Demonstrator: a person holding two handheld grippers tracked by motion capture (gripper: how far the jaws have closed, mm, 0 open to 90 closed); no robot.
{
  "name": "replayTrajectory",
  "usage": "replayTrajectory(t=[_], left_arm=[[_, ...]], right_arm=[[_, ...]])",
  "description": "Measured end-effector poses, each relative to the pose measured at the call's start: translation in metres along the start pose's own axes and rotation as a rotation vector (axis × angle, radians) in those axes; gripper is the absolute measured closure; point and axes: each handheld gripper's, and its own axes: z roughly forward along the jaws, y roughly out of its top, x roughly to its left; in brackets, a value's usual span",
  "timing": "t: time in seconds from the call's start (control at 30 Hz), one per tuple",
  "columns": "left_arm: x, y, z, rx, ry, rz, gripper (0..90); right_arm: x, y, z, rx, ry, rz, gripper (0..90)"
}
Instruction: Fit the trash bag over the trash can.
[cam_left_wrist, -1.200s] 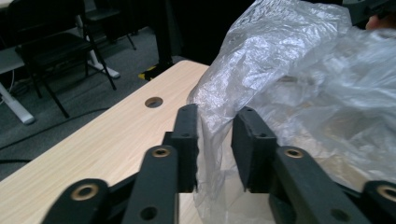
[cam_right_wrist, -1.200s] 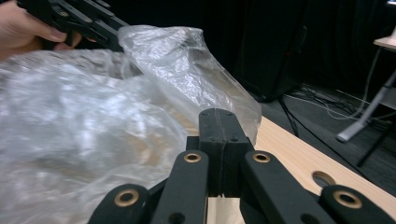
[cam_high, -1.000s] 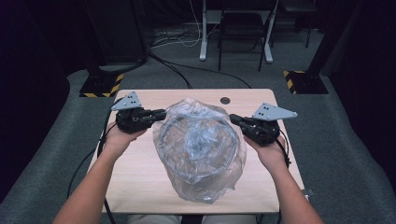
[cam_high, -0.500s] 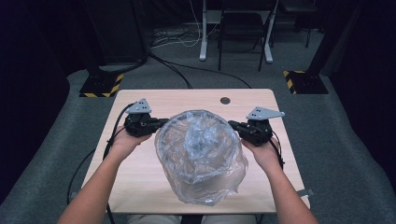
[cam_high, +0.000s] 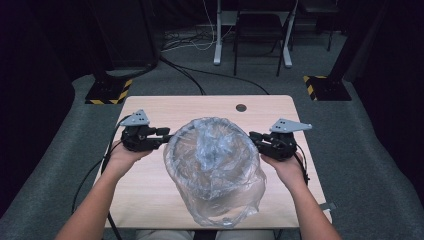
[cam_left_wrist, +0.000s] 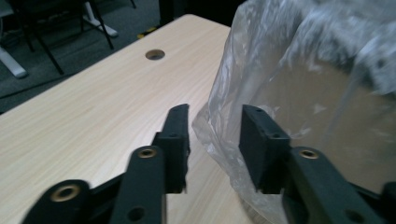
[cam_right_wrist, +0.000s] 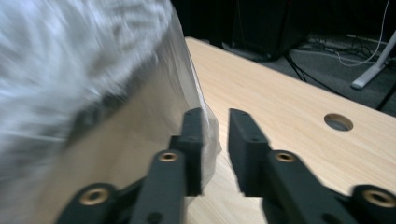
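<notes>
Bag (cam_high: 215, 170), clear plastic, crumpled, sits over a round dark-rimmed container in the middle of the table (cam_high: 150, 200); its loose end trails toward the person's edge. Left gripper (cam_high: 162, 134) is just left of the bag, level with the rim, held in the person's left hand (cam_high: 122, 155). Its jaws have just been opening: in the left gripper view they stand apart with a fold of the bag film (cam_left_wrist: 219, 135) hanging in the gap, and neither pad presses on it. A second ago this gripper was higher against the bag and pinched on its edge; it now sits lower, nearer the tabletop. The bag itself has sunk, its top flatter and wider than in the earlier frames, the rim ring clearer through the film. Right gripper (cam_high: 256, 137) is just right of the bag, held in the right hand (cam_high: 282, 167); its jaws have also just been opening, and the right gripper view shows a narrow gap, with the bag's edge (cam_right_wrist: 208, 135) lying against the jaw nearest the bag, not clamped. It too is lower than a second ago. A cable hole (cam_high: 241, 107) lies beyond the bag, near the table's far edge.
</notes>
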Motion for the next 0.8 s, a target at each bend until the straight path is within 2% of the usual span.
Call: replayTrajectory(t=[0.1, 0.27, 0.37, 0.43, 0.63, 0.8], left_arm=[[0.000, 0.003, -0.008, -0.016, 0.009, 0.001, 53.2], [-0.002, 0.009, -0.023, -0.051, 0.016, 0.009, 50.7], [-0.006, 0.016, -0.032, -0.080, 0.012, 0.019, 50.4], [-0.010, 0.022, -0.036, -0.101, 0.000, 0.027, 50.1], [-0.026, 0.038, -0.038, -0.129, -0.050, 0.061, 48.8], [-0.038, 0.046, -0.029, -0.121, -0.090, 0.092, 47.8]], right_arm=[[-0.001, 0.004, -0.013, -0.037, 0.016, 0.015, 66.7], [0.003, 0.013, -0.036, -0.085, 0.016, -0.006, 63.4], [0.009, 0.020, -0.047, -0.120, 0.045, -0.014, 62.9], [0.014, 0.025, -0.052, -0.142, 0.081, -0.026, 62.3], [0.035, 0.039, -0.052, -0.142, 0.145, -0.092, 61.0], [0.044, 0.044, -0.045, -0.129, 0.178, -0.109, 59.7]])
